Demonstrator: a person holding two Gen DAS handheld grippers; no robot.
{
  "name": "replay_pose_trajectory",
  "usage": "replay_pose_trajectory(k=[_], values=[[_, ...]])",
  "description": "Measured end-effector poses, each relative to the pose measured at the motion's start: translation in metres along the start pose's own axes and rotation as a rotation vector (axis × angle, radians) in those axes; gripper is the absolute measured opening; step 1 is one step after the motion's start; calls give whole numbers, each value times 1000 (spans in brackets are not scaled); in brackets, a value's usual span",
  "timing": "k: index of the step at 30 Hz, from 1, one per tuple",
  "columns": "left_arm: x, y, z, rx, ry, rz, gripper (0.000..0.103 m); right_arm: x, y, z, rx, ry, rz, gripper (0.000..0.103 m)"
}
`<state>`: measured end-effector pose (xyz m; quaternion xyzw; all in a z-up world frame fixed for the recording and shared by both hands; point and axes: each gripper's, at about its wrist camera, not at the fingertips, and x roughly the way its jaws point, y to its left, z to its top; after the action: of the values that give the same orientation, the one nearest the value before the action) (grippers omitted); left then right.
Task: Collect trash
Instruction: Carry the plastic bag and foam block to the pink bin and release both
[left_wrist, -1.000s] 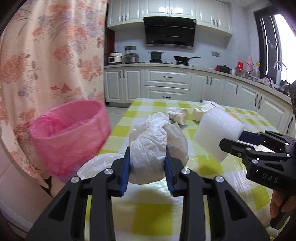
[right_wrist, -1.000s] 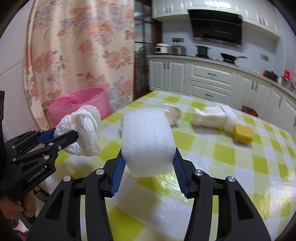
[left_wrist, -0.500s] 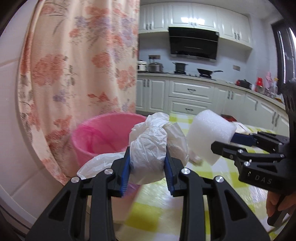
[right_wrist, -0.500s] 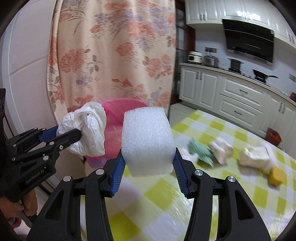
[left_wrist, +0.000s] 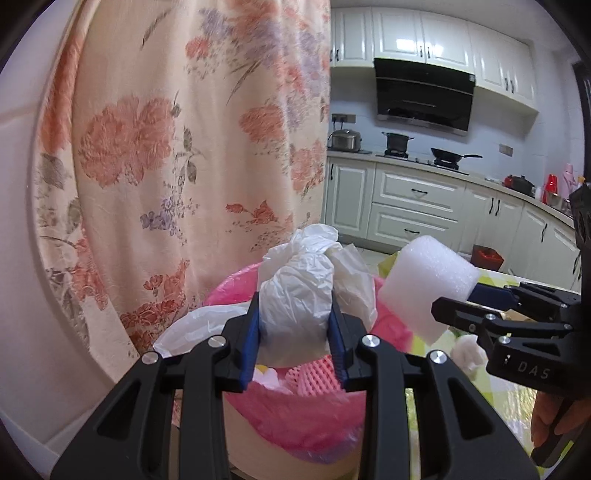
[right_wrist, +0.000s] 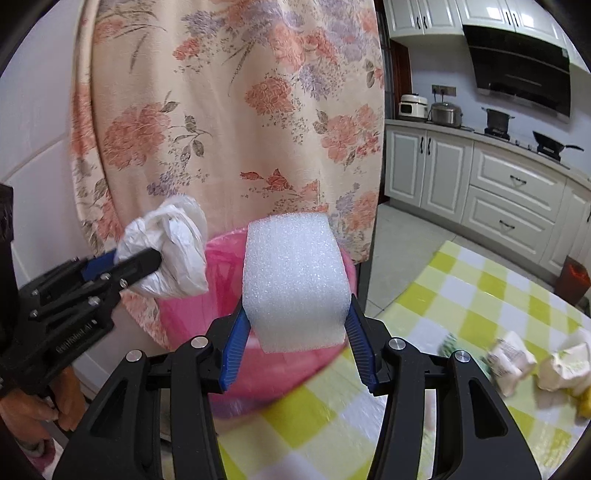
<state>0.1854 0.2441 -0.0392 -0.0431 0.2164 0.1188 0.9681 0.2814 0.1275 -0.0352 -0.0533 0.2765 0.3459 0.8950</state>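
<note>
Left gripper (left_wrist: 294, 334) clamps the bag (left_wrist: 295, 295) over the bin (left_wrist: 295, 417), right gripper (right_wrist: 295, 328) pinches the foam (right_wrist: 295, 280) mid-sides just above bin's rim; both look light and squashy, bag likely slippery, so squeeze gently at the bulk.

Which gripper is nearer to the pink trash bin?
Left. The left gripper holds its plastic bag over the pink trash bin; the right gripper, holding the foam block, hangs beside the rim.

Both wrist views look forward and slightly down, close over the pink bin (left_wrist: 295, 417) and floral curtain (right_wrist: 229, 110).
</note>
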Motion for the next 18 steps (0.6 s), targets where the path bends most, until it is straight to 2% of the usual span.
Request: replay_pose_trajectory(k=[11,14,15,17,18], values=[[42,24,-4,-25,50,14,32,35,5,15,4,14,-1,50],[48,28,-8,-33,58,9,36,42,6,14,2,15,4,51],[48,28,-9,-34,57,12,36,44,7,14,-3,17,2,52],[47,31,-11,-40,55,21,40,46,8,12,-15,15,-22,70],[47,33,-12,-44,55,24,41,45,7,11,-18,12,-28,72]])
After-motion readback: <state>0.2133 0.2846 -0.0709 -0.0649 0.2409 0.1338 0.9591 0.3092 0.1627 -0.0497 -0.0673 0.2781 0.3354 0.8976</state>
